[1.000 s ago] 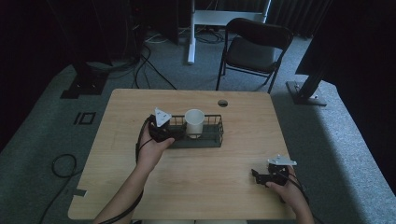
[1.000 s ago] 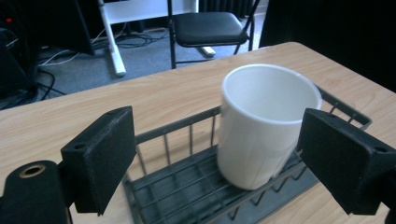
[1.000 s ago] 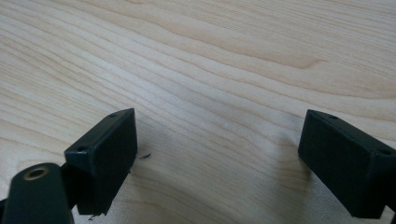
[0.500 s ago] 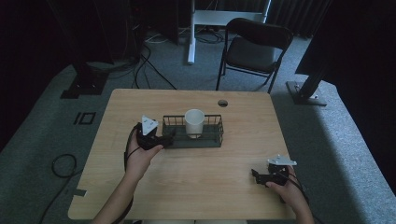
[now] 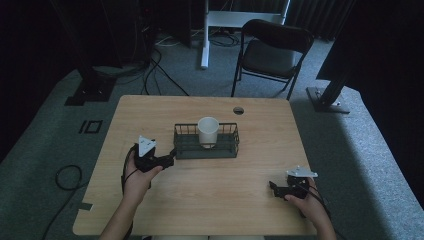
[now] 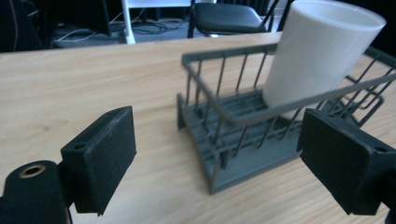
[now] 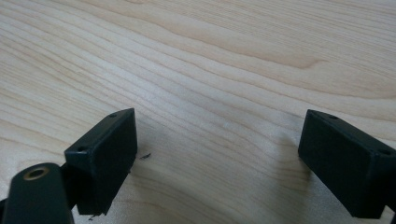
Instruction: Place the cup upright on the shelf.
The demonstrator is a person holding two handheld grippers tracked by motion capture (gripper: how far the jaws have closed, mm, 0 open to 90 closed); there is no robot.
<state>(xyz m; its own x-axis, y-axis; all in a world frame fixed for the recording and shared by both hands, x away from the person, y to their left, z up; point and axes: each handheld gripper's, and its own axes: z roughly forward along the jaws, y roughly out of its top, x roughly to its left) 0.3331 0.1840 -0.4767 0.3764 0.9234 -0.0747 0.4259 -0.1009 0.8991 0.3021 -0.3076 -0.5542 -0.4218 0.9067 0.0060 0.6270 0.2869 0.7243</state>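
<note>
L gripper (image 5: 167,161) has pulled back from the wire basket (image 5: 206,148), now sits off its 9 o'clock end, low over the desk (image 5: 210,197). Jaws wide, nothing betw. them. White cup (image 5: 207,132) stands upright inside the basket, mid-desk, untouched by either gripper. R gripper (image 5: 274,187) hasn't budged: at 4 o'clock near desk edge, jaws wide, empty. Reads as cup placed and released, L hand retreating; drop-off prob. done.

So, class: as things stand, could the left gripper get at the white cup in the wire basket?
Probably yes. The left gripper is open beside the wire basket, and the white cup rises above its rim with nothing over it.
</note>
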